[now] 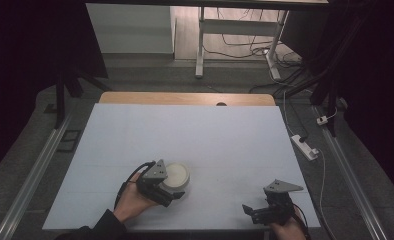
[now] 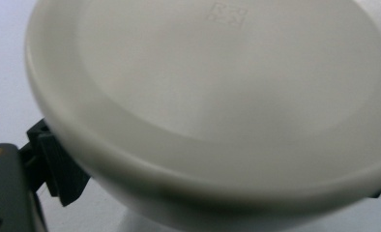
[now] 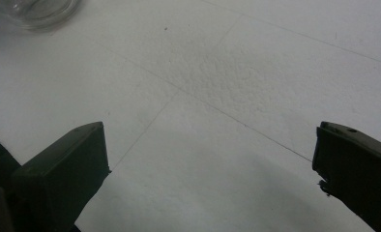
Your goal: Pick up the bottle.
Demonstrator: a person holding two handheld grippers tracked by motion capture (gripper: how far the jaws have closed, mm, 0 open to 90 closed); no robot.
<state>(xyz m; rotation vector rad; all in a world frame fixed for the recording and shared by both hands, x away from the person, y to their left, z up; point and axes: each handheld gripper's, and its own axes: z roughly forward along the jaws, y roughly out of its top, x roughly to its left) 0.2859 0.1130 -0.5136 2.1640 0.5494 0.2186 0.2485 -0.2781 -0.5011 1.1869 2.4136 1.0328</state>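
One pale blue table (image 1: 200, 130) under dim light; cables (image 1: 245, 47) on floor beyond.

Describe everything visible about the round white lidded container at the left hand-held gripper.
The round white container looks like matte plastic. Its flat lid has a raised rim and a small embossed square mark. It stands upright on the pale blue table mat, near the front left. The left hand-held gripper has its black jaws on either side, below the lid rim.

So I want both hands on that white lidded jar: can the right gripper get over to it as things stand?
Probably yes. The right gripper sits open and holds nothing, and bare white table lies between it and the jar; the left gripper already takes the jar's near side.
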